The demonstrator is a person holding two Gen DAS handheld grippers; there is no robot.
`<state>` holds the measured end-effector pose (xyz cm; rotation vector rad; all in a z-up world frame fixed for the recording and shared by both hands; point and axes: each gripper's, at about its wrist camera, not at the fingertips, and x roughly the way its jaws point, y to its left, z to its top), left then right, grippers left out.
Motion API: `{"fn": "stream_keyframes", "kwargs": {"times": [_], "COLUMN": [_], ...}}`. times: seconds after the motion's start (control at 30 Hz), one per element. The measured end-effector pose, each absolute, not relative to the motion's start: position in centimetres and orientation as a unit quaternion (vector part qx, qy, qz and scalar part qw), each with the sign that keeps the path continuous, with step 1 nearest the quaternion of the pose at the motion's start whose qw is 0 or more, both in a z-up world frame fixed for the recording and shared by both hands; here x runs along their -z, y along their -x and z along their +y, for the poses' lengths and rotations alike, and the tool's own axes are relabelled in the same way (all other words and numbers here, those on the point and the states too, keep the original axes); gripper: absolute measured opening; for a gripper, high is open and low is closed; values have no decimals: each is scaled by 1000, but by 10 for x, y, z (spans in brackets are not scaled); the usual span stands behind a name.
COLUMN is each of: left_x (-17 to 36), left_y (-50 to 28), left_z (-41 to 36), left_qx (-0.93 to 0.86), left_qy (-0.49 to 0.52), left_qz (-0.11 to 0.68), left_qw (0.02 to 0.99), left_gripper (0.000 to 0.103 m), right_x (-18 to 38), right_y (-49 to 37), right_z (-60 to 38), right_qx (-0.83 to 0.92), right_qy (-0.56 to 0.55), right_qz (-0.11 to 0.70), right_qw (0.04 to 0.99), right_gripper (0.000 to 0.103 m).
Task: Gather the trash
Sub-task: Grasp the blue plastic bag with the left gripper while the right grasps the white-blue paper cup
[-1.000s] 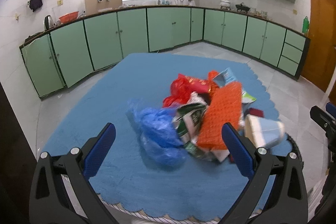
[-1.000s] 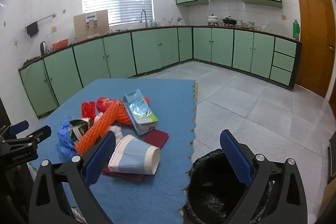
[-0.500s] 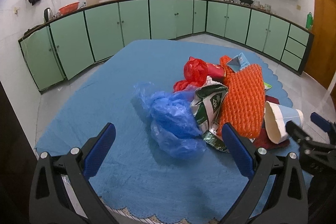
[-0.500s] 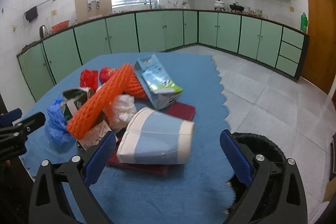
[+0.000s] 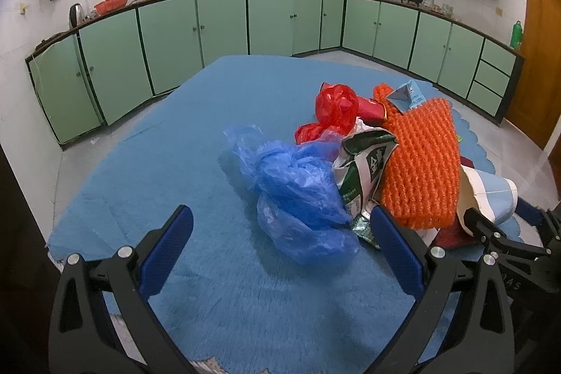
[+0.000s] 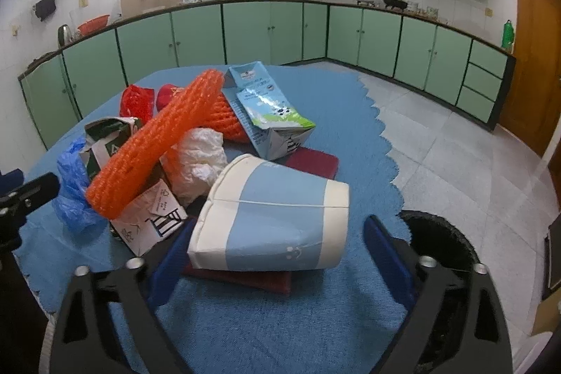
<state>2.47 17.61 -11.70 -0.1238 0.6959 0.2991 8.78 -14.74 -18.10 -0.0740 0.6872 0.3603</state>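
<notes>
A pile of trash lies on a blue cloth-covered table (image 5: 196, 128). A crumpled blue plastic bag (image 5: 298, 188) lies just ahead of my open, empty left gripper (image 5: 280, 244). Beside it are a green-and-white snack wrapper (image 5: 364, 170), an orange foam net (image 5: 420, 160) and a red bag (image 5: 335, 107). In the right wrist view a squashed blue-and-white paper cup (image 6: 277, 219) lies on its side on a dark red pad (image 6: 312, 160). My open right gripper (image 6: 277, 255) straddles the cup, its fingers on either side and apart from it. A milk carton (image 6: 270, 111) lies behind.
A black-lined trash bin (image 6: 441, 251) stands on the floor off the table's right edge, next to my right gripper. White crumpled paper (image 6: 200, 156) and a torn white carton (image 6: 147, 219) lie left of the cup. Green cabinets line the walls.
Both grippers have moved forward toward the pile. The right gripper has come around the paper cup. The blue bag now sits closer to the left gripper.
</notes>
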Motion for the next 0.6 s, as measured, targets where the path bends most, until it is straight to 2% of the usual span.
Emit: {"fn": "stream_keyframes", "kwargs": {"times": [0.03,0.33,0.37,0.43,0.53,0.6], "left_x": [118,129,132,137,146,150], "left_y": [-27,-47,-49,-52,-52,-51], "left_z": [177,181,181,183,185,184], "left_qx": [-146,-143,-140,-132,-108,-94], "left_qy": [60,64,67,75,97,104], "left_qz": [340,346,351,361,377,381], "left_qw": [927,925,924,920,915,914], "left_gripper": [98,97,91,71,57,39], "right_x": [183,174,173,172,170,169], "right_y": [-90,-86,-87,-86,-88,-88], "right_z": [-148,-159,-161,-164,-166,-167], "right_qx": [-182,-190,-190,-190,-190,-189], "right_qy": [32,25,23,20,16,16], "right_qz": [340,324,323,324,324,324], "right_qw": [922,927,927,927,927,927], "right_gripper": [74,74,74,74,74,74]}}
